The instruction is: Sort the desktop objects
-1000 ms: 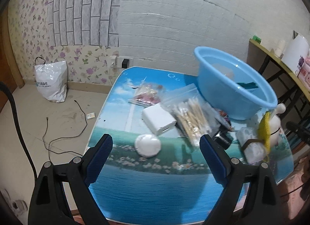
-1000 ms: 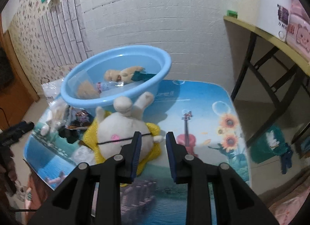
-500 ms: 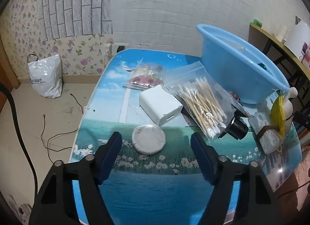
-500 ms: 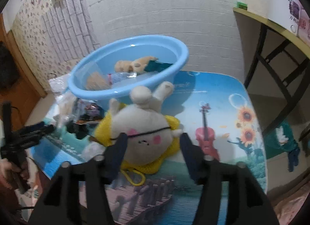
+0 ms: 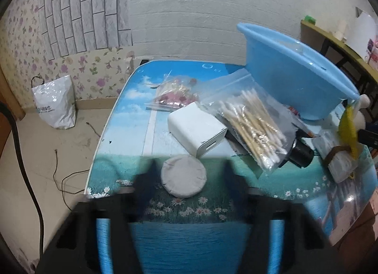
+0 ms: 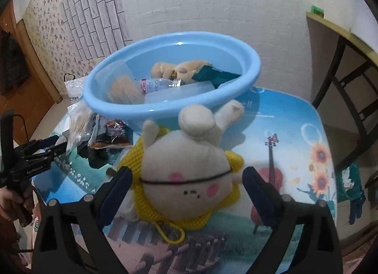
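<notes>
Left claw (image 5: 186, 179): you are closing it around the round white pad (image 5: 183, 176) lying on the counter (image 5: 141, 118); contact blurred.
Right claw (image 6: 186, 184): you are opening it, straddling the plush toy (image 6: 189, 170) beside the blue basin (image 6: 165, 111).

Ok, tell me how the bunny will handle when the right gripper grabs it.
The bunny looks plush, so it will probably squash between the opening jaws of the right gripper rather than resist. It likely weighs little for its bulk. Its yellow net and cord loop may dangle or snag.
</notes>
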### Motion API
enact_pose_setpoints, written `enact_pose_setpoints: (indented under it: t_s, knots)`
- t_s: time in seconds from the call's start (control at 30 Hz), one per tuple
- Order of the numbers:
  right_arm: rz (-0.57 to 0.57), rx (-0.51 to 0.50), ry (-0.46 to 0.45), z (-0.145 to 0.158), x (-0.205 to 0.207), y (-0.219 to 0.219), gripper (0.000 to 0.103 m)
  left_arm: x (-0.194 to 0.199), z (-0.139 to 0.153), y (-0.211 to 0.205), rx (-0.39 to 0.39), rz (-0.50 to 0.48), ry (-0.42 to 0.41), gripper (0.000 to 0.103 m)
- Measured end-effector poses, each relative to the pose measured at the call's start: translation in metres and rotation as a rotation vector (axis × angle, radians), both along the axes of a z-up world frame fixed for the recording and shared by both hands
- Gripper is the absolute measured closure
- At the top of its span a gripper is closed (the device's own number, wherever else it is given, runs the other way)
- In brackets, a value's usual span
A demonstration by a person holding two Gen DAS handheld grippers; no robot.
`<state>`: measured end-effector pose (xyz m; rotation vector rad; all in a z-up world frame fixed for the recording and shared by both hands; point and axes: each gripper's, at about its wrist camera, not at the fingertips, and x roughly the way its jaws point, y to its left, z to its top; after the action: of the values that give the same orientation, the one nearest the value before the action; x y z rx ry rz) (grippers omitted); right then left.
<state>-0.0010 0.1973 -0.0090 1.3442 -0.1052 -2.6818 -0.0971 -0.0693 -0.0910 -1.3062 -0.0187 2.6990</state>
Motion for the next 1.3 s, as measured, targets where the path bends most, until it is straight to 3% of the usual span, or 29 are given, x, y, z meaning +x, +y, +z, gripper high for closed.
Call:
enact_pose_setpoints:
  t_s: [0.1, 0.17, 0.33, 0.5, 0.9, 1.13, 1.23, 1.3]
  knots:
    - [0.009, -0.049, -0.019, -0.005, -0.003, 0.004, 0.014, 0.002, 0.002, -0.006, 0.053, -0.004, -0.003, 0.066]
    - [0.002, -0.058, -0.010, -0.003, 0.000, 0.008, 0.028, 0.006, 0.003, -0.006, 0.065, -0.003, -0.008, 0.066]
    - [-0.006, -0.097, -0.010, 0.001, 0.011, 0.022, 0.036, 0.013, 0.004, -0.001, 0.064, -0.007, -0.008, 0.066]
    - [-0.036, -0.108, -0.008, 0.009, 0.024, 0.039, 0.036, 0.021, 0.014, 0.003, 0.066, -0.015, 0.013, 0.066]
    - [-0.067, -0.016, -0.029, 0.019, 0.049, 0.058, 0.035, 0.032, 0.026, 0.027, 0.063, -0.071, 0.032, 0.066]
    - [-0.071, -0.031, -0.052, -0.007, 0.047, 0.053, 0.021, 0.034, 0.005, 0.038, 0.009, -0.071, -0.021, 0.066]
    - [-0.073, -0.024, -0.021, -0.013, 0.046, 0.049, 0.017, 0.041, 0.001, 0.043, -0.046, -0.065, 0.036, 0.052]
    - [-0.069, -0.014, 0.004, -0.017, 0.046, 0.047, 0.015, 0.047, -0.002, 0.043, -0.036, -0.066, 0.067, 0.038]
